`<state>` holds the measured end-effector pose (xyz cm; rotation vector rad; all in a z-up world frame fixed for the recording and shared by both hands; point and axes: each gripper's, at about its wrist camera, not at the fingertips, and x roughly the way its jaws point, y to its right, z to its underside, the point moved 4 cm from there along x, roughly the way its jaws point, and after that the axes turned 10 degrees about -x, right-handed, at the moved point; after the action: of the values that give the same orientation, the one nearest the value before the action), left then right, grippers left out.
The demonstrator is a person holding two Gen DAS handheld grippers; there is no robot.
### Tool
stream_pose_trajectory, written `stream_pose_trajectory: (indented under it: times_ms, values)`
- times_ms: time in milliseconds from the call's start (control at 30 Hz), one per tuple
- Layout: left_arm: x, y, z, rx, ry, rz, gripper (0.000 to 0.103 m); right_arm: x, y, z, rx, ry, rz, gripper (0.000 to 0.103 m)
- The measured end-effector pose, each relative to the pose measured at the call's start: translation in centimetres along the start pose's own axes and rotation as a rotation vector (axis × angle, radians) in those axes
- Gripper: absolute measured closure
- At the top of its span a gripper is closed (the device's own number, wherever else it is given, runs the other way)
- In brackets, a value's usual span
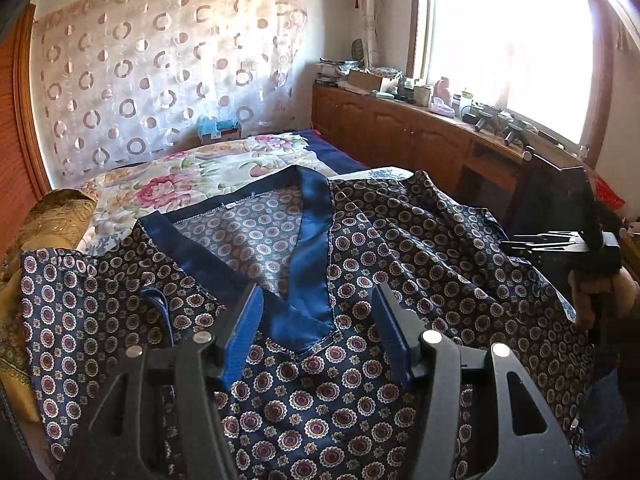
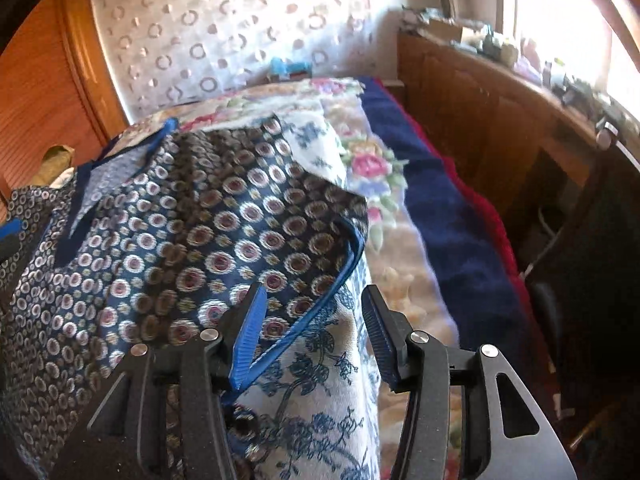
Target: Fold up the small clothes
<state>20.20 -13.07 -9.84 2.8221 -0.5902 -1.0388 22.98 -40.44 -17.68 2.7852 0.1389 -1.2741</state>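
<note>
Black left gripper (image 1: 316,336) above shirt (image 1: 320,408)

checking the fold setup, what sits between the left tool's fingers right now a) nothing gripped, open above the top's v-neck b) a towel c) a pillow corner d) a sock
a: in the left wrist view the left tool stands open over the plain blue V-neck band of the patterned top, its pads clear of the cloth.

One patterned navy garment (image 1: 320,380) lay on one bed (image 1: 224,168). Two grippers were counted: the left gripper (image 1: 316,336), with two blue pads, and the right gripper (image 2: 316,332), likewise two. One window (image 1: 508,40) stood at two o'clock; one wooden cabinet (image 1: 400,128) ran beneath it.
</note>
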Motion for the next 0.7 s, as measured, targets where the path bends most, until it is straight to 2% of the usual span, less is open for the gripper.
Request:
stream_pose_trajectory:
  times_ms: [33, 67, 200, 267, 333, 533, 700]
  values:
    - [0.0, 0.0, 0.0, 0.000, 0.000, -0.001, 0.047, 0.2, 0.1, 0.1, 0.006, -0.005, -0.002, 0.055]
    - [-0.1, -0.1, 0.1, 0.001, -0.001, -0.002, 0.047, 0.4, 0.2, 0.0, 0.008, -0.007, -0.014, 0.063]
    - [-0.4, -0.6, 0.2, -0.005, 0.001, -0.008, 0.047, 0.6, 0.0, -0.2, -0.018, -0.003, 0.012, 0.071]
    - [-0.6, -0.9, 0.2, -0.003, 0.004, -0.012, 0.047, 0.4, 0.2, -0.2, -0.035, -0.001, 0.035, 0.088]
    - [-0.8, -1.3, 0.1, -0.011, 0.009, -0.018, 0.047, 0.1, 0.6, -0.3, -0.039, 0.012, 0.035, 0.100]
    - [-1.4, -2.2, -0.2, -0.028, 0.020, -0.032, 0.047, -1.3, -0.4, -1.8, -0.068, 0.073, -0.009, 0.102]
    - [-2.1, -3.5, -0.4, -0.053, 0.043, -0.048, 0.047, -2.8, -3.9, -4.6, -0.123, 0.134, -0.095, 0.102]
